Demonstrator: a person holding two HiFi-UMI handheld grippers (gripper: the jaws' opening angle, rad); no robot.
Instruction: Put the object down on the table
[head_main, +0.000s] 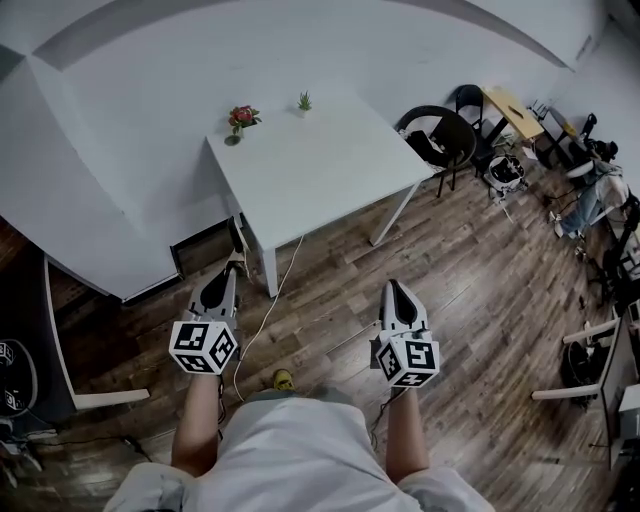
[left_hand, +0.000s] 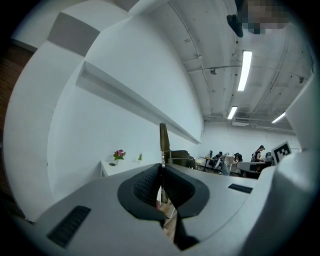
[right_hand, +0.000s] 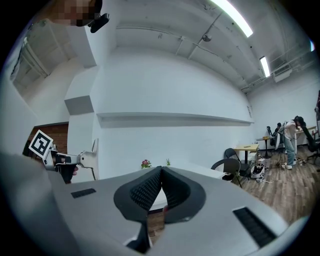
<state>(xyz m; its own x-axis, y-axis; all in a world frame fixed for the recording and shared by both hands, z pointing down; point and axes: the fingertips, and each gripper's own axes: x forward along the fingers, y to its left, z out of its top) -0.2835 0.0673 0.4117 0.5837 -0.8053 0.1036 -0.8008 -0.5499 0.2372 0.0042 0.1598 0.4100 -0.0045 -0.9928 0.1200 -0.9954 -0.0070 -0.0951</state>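
Left gripper (head_main: 228, 272) and right gripper (head_main: 393, 287) jaws closed pad to pad, gripping nothing. Only the head view places both over floorboards (head_main: 480, 260), short of the white surface (head_main: 320, 170).

A red-flowered potted plant (head_main: 241, 118) and small green potted plant (head_main: 304, 101) stand at the white table's (head_main: 320, 185) far edge; 1 black chair (head_main: 440, 135) is beside its right corner.

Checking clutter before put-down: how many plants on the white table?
2. Red-flowered plant at the table's far left corner; small green plant just right of it along the far edge. None appear hidden.
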